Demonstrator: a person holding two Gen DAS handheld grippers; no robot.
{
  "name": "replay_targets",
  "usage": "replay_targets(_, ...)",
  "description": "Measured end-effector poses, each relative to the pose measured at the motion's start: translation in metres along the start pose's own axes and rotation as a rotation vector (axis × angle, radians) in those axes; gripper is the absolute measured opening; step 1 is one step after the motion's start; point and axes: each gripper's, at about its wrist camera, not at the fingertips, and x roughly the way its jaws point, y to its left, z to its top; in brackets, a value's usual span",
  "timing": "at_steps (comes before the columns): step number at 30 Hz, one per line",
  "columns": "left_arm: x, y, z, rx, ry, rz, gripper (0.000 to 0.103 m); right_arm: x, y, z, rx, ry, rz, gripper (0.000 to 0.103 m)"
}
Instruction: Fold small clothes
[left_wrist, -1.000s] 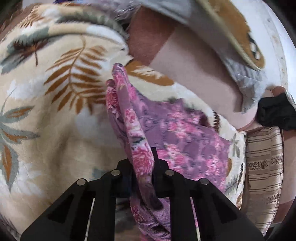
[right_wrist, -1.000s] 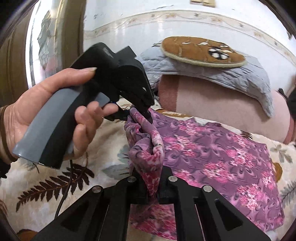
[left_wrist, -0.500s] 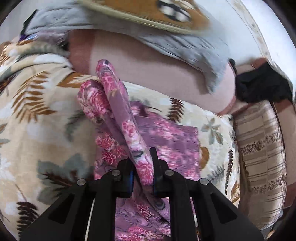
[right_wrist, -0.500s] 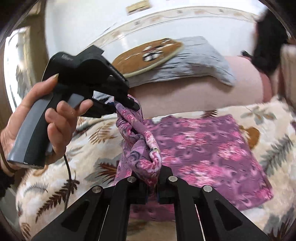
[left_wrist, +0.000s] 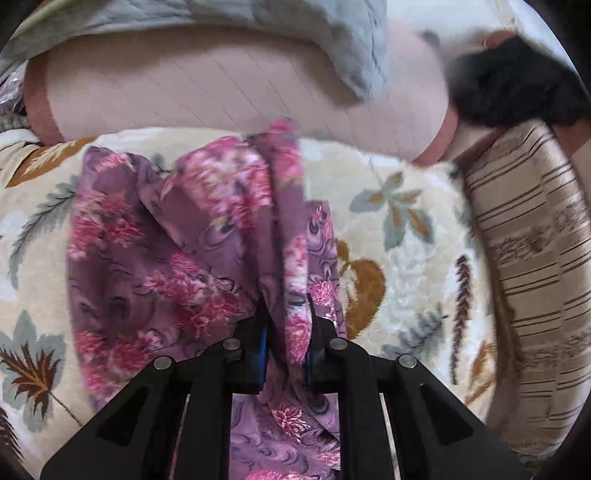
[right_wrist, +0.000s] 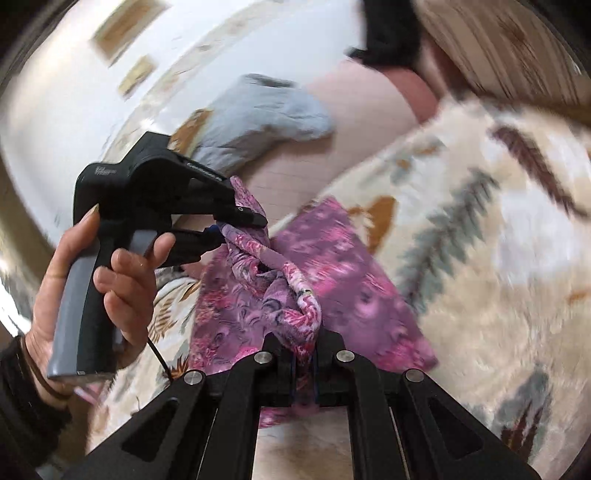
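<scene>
The left tool (left_wrist: 286, 325) is clamped on a bunched fold of the purple floral cloth (left_wrist: 155, 266), which rises between its jaws and hangs in loose folds over the rest of the piece. The right tool (right_wrist: 303, 352) is pinched tight on another bunched edge of the same cloth (right_wrist: 332, 266). In the right wrist view the left tool (right_wrist: 242, 221) shows from the side, held by the person's hand (right_wrist: 110, 280), with a twisted band of fabric stretched between the two tools. The lower part of the cloth lies flat on a cream blanket (left_wrist: 399, 229) printed with leaves, and the gripped part is lifted above it. Behind the blanket sits a pink cushion (left_wrist: 207, 92) with a grey quilt (left_wrist: 354, 48) draped over it. A black garment (left_wrist: 513, 85) lies at the cushion's far end, beside a striped pillow (left_wrist: 532, 266). Both views are blurred by motion.
</scene>
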Motion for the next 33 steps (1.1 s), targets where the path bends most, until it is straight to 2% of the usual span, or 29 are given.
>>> replay_targets(2, 0.012, -0.007, -0.001, 0.013, 0.021, 0.023, 0.021, 0.009, -0.015, -0.001, 0.074, 0.042, -0.002, 0.005)
replay_targets(3, 0.012, -0.007, -0.002, 0.005, 0.021, 0.015, 0.022, 0.014, -0.022, -0.003, 0.110, 0.064, -0.003, 0.005)
replay_targets(4, 0.009, -0.006, -0.002, -0.005, 0.017, -0.017, 0.029, 0.018, -0.029, -0.005, 0.147, 0.086, 0.001, 0.005)
replay_targets(5, 0.004, -0.004, -0.002, -0.013, 0.008, -0.050, 0.032, 0.022, -0.034, -0.007, 0.172, 0.105, 0.005, 0.006)
replay_targets(6, -0.003, -0.001, -0.001, -0.021, -0.005, -0.070, 0.037, 0.026, -0.039, -0.008, 0.197, 0.129, 0.000, 0.012)
replay_targets(7, -0.012, 0.004, 0.000, -0.028, -0.023, -0.078, 0.043, 0.028, -0.044, -0.008, 0.228, 0.144, -0.007, 0.013)
replay_targets(8, -0.024, 0.012, 0.002, -0.036, -0.052, -0.070, 0.046, 0.028, -0.048, -0.008, 0.251, 0.145, -0.002, 0.010)
replay_targets(10, -0.040, 0.029, 0.004, -0.056, -0.086, -0.044, 0.060, 0.020, -0.049, -0.003, 0.270, 0.135, -0.027, 0.016)
replay_targets(11, -0.049, 0.048, 0.005, -0.080, -0.108, -0.035, 0.061, 0.013, -0.048, 0.001, 0.265, 0.107, -0.049, 0.019)
replay_targets(14, -0.058, 0.097, 0.002, -0.147, -0.122, -0.006, 0.061, -0.019, -0.045, 0.023, 0.250, -0.077, -0.094, 0.022)
replay_targets(15, -0.057, 0.111, -0.001, -0.172, -0.116, -0.003, 0.061, -0.021, -0.042, 0.035, 0.237, -0.104, -0.080, 0.030)
replay_targets(17, -0.047, 0.139, -0.012, -0.248, -0.084, -0.008, 0.061, 0.002, -0.031, 0.062, 0.170, -0.061, -0.032, 0.035)
replay_targets(19, -0.039, 0.156, -0.023, -0.303, -0.059, -0.040, 0.061, 0.046, -0.015, 0.088, 0.102, 0.060, 0.045, 0.037)
replay_targets(21, -0.035, 0.167, -0.034, -0.330, -0.050, -0.060, 0.061, 0.093, -0.008, 0.102, 0.092, 0.160, 0.113, 0.037)
replay_targets(22, -0.034, 0.169, -0.038, -0.337, -0.049, -0.068, 0.061, 0.111, -0.006, 0.105, 0.086, 0.192, 0.116, 0.036)
replay_targets(24, -0.032, 0.169, -0.042, -0.344, -0.052, -0.087, 0.061, 0.141, -0.003, 0.102, 0.065, 0.259, 0.028, 0.037)
replay_targets(25, -0.032, 0.166, -0.043, -0.340, -0.053, -0.095, 0.061, 0.156, -0.004, 0.101, 0.063, 0.315, 0.035, 0.032)
replay_targets(26, -0.033, 0.163, -0.042, -0.327, -0.056, -0.102, 0.061, 0.164, 0.001, 0.101, 0.043, 0.340, 0.049, 0.007)
replay_targets(28, -0.035, 0.158, -0.040, -0.302, -0.072, -0.105, 0.061, 0.152, 0.012, 0.107, -0.019, 0.271, 0.081, 0.008)
replay_targets(30, -0.037, 0.153, -0.036, -0.265, -0.093, -0.071, 0.061, 0.134, 0.021, 0.114, -0.054, 0.185, 0.102, 0.007)
replay_targets(31, -0.036, 0.152, -0.035, -0.252, -0.099, -0.058, 0.061, 0.130, 0.017, 0.118, -0.039, 0.155, 0.095, 0.007)
replay_targets(33, -0.027, 0.146, -0.034, -0.232, -0.079, -0.036, 0.062, 0.141, 0.001, 0.119, 0.011, 0.167, 0.013, 0.007)
